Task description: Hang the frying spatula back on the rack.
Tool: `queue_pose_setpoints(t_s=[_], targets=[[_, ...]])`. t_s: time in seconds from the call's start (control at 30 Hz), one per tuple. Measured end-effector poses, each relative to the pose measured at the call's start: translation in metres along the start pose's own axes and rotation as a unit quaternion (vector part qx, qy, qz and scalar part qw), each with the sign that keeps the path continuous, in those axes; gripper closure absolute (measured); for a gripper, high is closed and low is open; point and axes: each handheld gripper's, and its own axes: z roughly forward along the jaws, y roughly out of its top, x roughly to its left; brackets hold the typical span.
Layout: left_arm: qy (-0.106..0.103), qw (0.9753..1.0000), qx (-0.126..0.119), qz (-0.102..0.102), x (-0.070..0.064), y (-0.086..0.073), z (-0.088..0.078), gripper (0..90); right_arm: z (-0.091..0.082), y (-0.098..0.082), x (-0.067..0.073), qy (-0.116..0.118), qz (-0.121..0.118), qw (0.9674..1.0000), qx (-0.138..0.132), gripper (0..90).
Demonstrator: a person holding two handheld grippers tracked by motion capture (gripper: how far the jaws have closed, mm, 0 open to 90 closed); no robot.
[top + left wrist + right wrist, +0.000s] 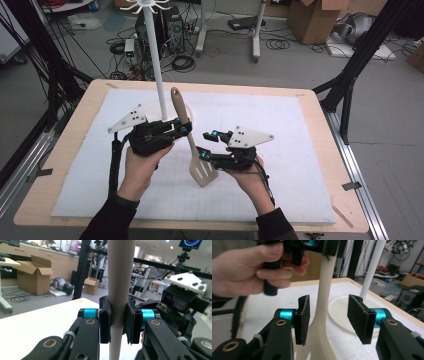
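Observation:
A beige slotted spatula [202, 173] stands nearly upright over the white mat, blade down and handle up. My left gripper [182, 129] is shut on its handle; in the left gripper view both pads press on the beige handle [120, 277]. My right gripper [205, 144] is lower down, by the spatula's neck. In the right gripper view its jaws [328, 315] stand open, with the neck [323, 302] between the pads and a gap on the right side. The left gripper [322, 245] and its hand are at the top of that view.
A white stand with a tall pole [157, 60], hooks on top and a round base [339, 307] rises just behind the left gripper. The white mat [300, 150] covers most of the wooden table [65, 150]. Cables, boxes and black frame legs surround the table.

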Motion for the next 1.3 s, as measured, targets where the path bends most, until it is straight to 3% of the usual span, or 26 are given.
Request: queue_pose_setpoints(t_s=[0.1,0.2,0.3,0.37,0.43,0.7,1.03,1.3], targets=[[-0.022,0.9993,0.016,0.023,0.007,0.014,-0.004,76.6,-0.013,-0.004,-0.007,0.022,0.015,0.9996,-0.002,41.0],[-0.032,0.9984,0.027,0.038,0.010,0.021,-0.006,76.6,-0.021,-0.007,-0.011,0.031,0.021,0.9993,0.001,37.1],[-0.038,0.9949,0.056,0.075,0.016,0.038,-0.006,76.5,-0.035,-0.016,-0.018,0.056,0.035,0.9978,0.009,29.4],[-0.038,0.9940,0.062,0.082,0.017,0.042,-0.007,76.5,-0.038,-0.018,-0.020,0.058,0.035,0.9976,0.011,28.1],[-0.048,0.9911,0.077,0.097,0.022,0.054,-0.007,76.4,-0.046,-0.024,-0.023,0.066,0.040,0.9969,0.017,25.7],[-0.070,0.9897,0.079,0.097,0.039,0.085,-0.008,76.5,-0.061,-0.036,-0.028,0.061,0.044,0.9969,0.022,21.2],[-0.071,0.9907,0.075,0.088,0.063,0.110,-0.011,76.4,-0.075,-0.044,-0.035,0.066,0.042,0.9967,0.023,19.6],[-0.044,0.9921,0.084,0.082,0.080,0.131,-0.002,76.4,-0.077,-0.047,-0.039,0.064,0.046,0.9965,0.026,19.0]])
